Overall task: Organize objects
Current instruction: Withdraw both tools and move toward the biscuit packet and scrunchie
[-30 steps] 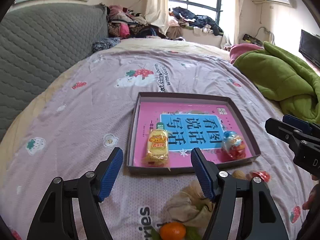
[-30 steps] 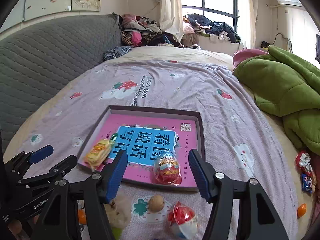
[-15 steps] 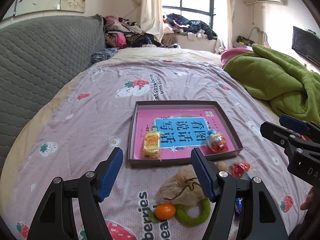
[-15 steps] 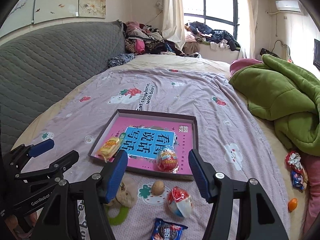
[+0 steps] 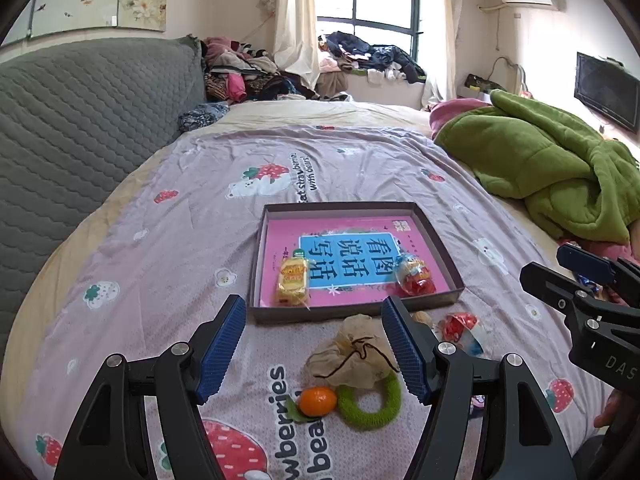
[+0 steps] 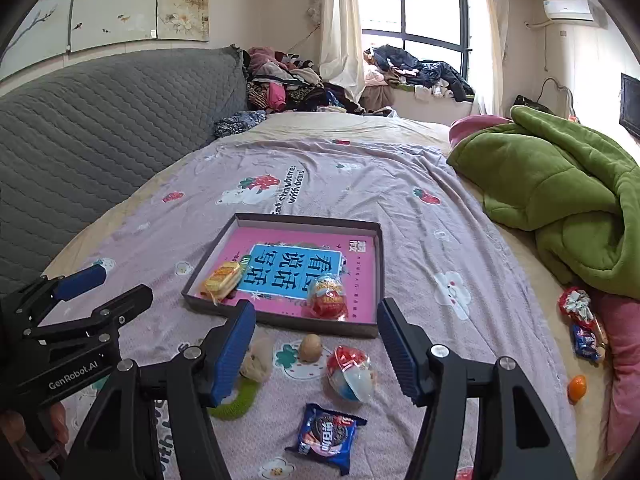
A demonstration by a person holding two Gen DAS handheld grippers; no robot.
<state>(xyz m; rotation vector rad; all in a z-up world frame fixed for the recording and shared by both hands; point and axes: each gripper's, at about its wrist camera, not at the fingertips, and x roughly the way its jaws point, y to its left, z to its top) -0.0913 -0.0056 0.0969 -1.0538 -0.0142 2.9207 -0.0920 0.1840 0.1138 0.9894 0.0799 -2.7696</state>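
Observation:
A shallow brown box (image 5: 256,276) (image 6: 378,264) lies on the bed with a pink book in it. On the book rest a yellow snack packet (image 5: 294,276) (image 6: 222,278) and a red wrapped egg (image 5: 414,274) (image 6: 326,296). In front of the box lie a beige drawstring pouch (image 5: 356,354) (image 6: 256,360), a green ring (image 5: 370,402) (image 6: 236,398), a small orange (image 5: 318,400), a walnut (image 6: 310,347), a red-and-blue egg toy (image 5: 460,328) (image 6: 350,372) and a blue cookie packet (image 6: 326,436). My left gripper (image 5: 314,346) and right gripper (image 6: 316,350) hang open above these, holding nothing.
A green blanket (image 5: 552,168) (image 6: 560,196) is heaped on the right of the bed. More snack packets (image 6: 582,320) and another orange (image 6: 577,386) lie by a pink cushion at the right edge. A grey quilted headboard (image 5: 80,128) runs along the left.
Both grippers have drawn back and risen from the box. The pouch, ring, orange and cookie packet have come into view. Their jaws have stayed as wide as before.

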